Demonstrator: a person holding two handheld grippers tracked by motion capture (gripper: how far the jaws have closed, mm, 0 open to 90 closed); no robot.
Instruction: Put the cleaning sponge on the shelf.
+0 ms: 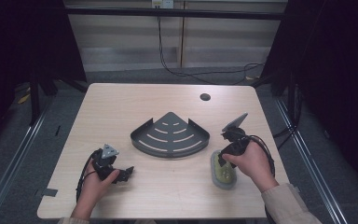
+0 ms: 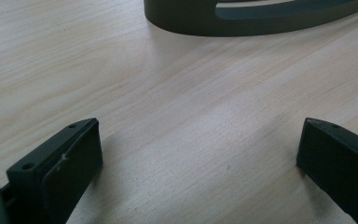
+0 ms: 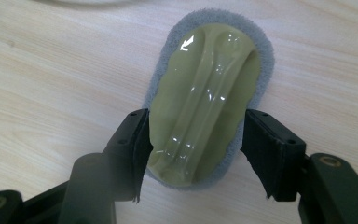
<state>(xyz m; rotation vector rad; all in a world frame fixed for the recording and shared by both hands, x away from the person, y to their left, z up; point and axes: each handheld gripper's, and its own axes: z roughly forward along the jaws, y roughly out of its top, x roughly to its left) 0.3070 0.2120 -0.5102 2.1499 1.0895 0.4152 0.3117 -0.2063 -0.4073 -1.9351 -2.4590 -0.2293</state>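
1. My right gripper (image 3: 193, 149) is down over the scrubber (image 3: 207, 98), an oval pad with a glossy yellow-green grip on a grey fuzzy base, lying flat on the tabletop (image 1: 121, 107) near the right front edge.
2. Its fingers (image 3: 133, 144) straddle the near end of the scrubber, one on each side. The left one looks right up against the green edge and the right one is just off the grey rim, so no real squeeze.
3. My left gripper (image 2: 196, 163) sits low over bare wood, fingers wide with nothing between them.
4. The dark slotted corner shelf (image 1: 170, 135) sits mid-tabletop, between both grippers.
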